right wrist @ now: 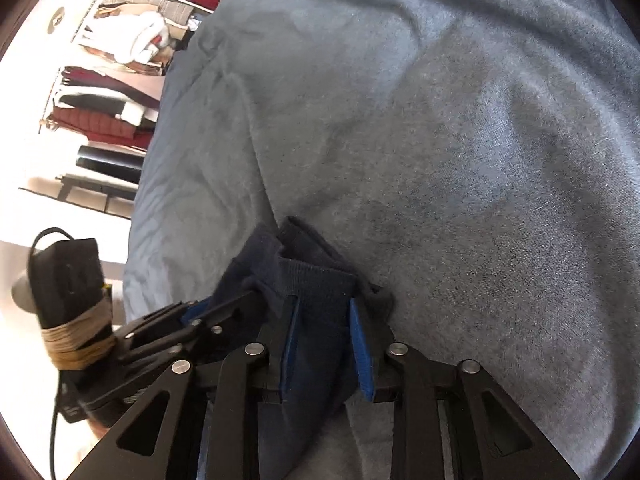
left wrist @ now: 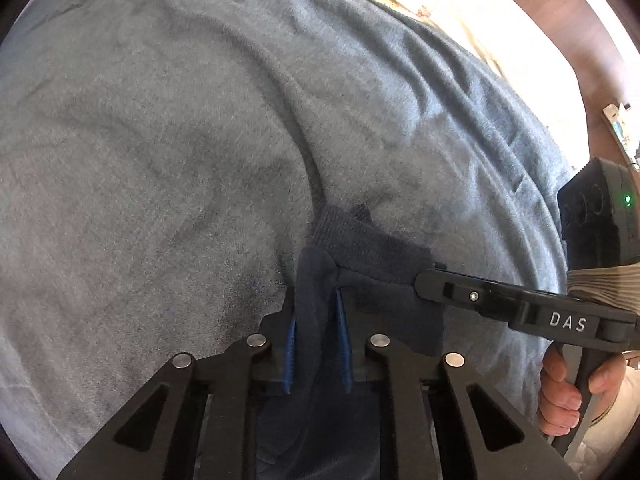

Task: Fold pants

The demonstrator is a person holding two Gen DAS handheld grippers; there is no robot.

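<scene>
The dark navy pants (left wrist: 372, 248) hang bunched between both grippers above a grey-blue bedspread. My left gripper (left wrist: 318, 308) is shut on a fold of the pants, near the ribbed waistband. The right gripper's fingers (left wrist: 452, 290) reach in from the right and pinch the same waistband. In the right wrist view my right gripper (right wrist: 324, 312) is shut on the ribbed navy waistband (right wrist: 316, 276), cloth filling the gap between the blue pads. The left gripper (right wrist: 192, 320) shows at lower left, clamped on the pants' edge. The rest of the pants is hidden below the grippers.
The grey-blue bedspread (left wrist: 180, 128) covers the bed and fills most of both views, with long creases. A clothes rack (right wrist: 120, 60) with red, white and dark garments stands beyond the bed's left edge. A wooden headboard (left wrist: 560, 20) curves at the upper right.
</scene>
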